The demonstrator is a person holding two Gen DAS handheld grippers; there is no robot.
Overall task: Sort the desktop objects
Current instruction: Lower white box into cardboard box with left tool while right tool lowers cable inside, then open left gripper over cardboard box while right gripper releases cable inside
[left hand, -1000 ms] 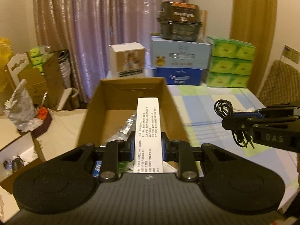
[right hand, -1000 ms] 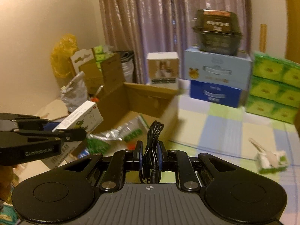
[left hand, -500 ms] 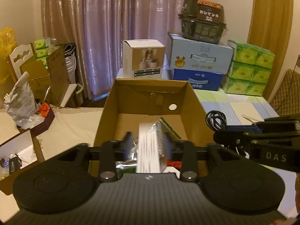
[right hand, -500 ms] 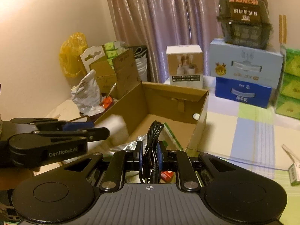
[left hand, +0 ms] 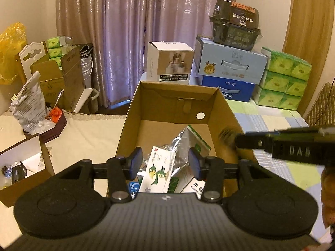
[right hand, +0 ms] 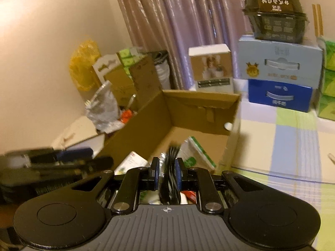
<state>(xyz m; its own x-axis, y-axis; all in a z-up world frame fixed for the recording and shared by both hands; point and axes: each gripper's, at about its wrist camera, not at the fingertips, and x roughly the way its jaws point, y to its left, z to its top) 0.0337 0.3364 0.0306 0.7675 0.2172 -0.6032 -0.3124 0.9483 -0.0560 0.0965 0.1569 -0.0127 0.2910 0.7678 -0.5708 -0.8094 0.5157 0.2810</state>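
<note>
An open cardboard box [left hand: 178, 89] sits ahead of both grippers, holding several packets. My left gripper [left hand: 165, 164] hangs open over its near end. Below the gap, the white medicine box with a green bird [left hand: 159, 169] lies loose on a silver foil pouch [left hand: 182, 142]. My right gripper [right hand: 166, 172] is over the same cardboard box [right hand: 201, 98], shut on a coiled black cable [right hand: 170, 163]. In the left wrist view the right gripper [left hand: 282, 146] reaches in from the right, blurred. In the right wrist view the left gripper [right hand: 62, 163] shows blurred at the left.
Behind the box stand a white carton [left hand: 169, 62], stacked blue cartons [left hand: 228, 67] topped by a black bowl pack [left hand: 236, 23], and green tissue packs [left hand: 284, 79]. The checked tablecloth [right hand: 293, 146] runs off right. Cartons and bags [left hand: 31, 98] clutter the left.
My left gripper opened and the white medicine box dropped into the cardboard box. The right gripper moved left over the box, still carrying the cable.
</note>
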